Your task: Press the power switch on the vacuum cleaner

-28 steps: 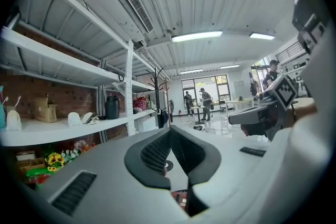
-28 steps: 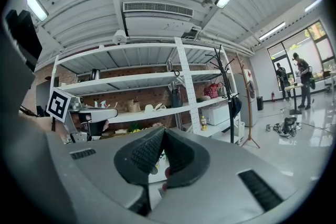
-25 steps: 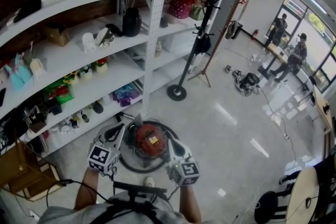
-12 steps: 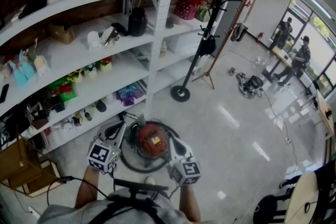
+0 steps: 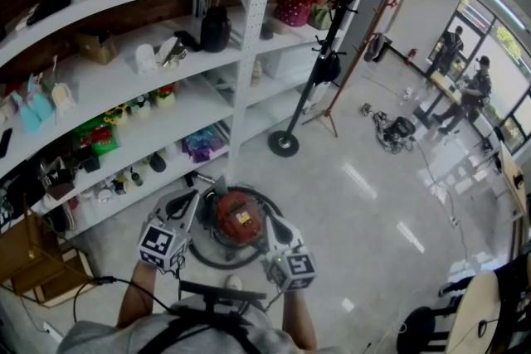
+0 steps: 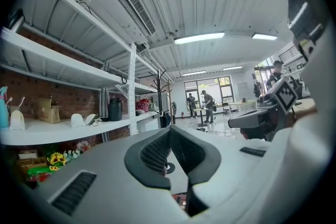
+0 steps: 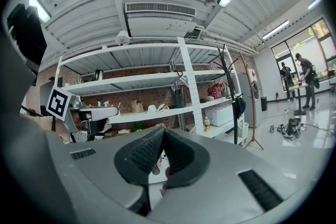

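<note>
Looking for the vacuum cleaner [image 5: 236, 218], where is it?
On the floor [image 5: 357, 211] near the shelves [image 5: 199, 95], between both grippers.
And the jaws?
Left gripper [image 5: 192, 201] and right gripper [image 5: 270, 226] both pinched closed, holding nothing.

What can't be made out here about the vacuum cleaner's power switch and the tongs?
- Power switch: too small to find on the red vacuum cleaner, head view.
- Contact: left tongs and right tongs flank it in the head view; touching or apart, unclear.
- Gripper views: each tongs' own body hides the vacuum cleaner, bar a red sliver at left.
</note>
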Available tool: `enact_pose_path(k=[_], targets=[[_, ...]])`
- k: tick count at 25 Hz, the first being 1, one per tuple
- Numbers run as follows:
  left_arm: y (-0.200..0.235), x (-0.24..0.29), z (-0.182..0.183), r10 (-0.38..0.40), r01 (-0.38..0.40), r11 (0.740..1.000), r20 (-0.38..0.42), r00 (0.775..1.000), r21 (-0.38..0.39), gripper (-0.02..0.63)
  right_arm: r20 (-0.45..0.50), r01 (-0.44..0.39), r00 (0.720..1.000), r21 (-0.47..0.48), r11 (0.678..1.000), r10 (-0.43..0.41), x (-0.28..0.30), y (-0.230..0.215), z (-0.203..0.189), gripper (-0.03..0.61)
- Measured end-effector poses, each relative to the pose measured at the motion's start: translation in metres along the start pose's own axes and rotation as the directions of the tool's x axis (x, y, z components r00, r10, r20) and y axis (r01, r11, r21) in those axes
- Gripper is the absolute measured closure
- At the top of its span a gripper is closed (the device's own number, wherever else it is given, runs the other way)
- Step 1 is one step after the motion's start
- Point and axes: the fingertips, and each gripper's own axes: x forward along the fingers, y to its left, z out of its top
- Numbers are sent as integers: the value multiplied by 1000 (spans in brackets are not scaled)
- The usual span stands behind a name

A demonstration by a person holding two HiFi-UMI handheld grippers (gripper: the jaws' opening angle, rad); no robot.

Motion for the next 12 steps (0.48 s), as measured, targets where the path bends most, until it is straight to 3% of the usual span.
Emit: enact_pose_path(k=[12], targets=[[-16, 7, -2, -19, 19, 1000, -17, 1000, 1, 607, -16, 5, 1000, 4, 1000, -5, -8, -9, -5, 566]])
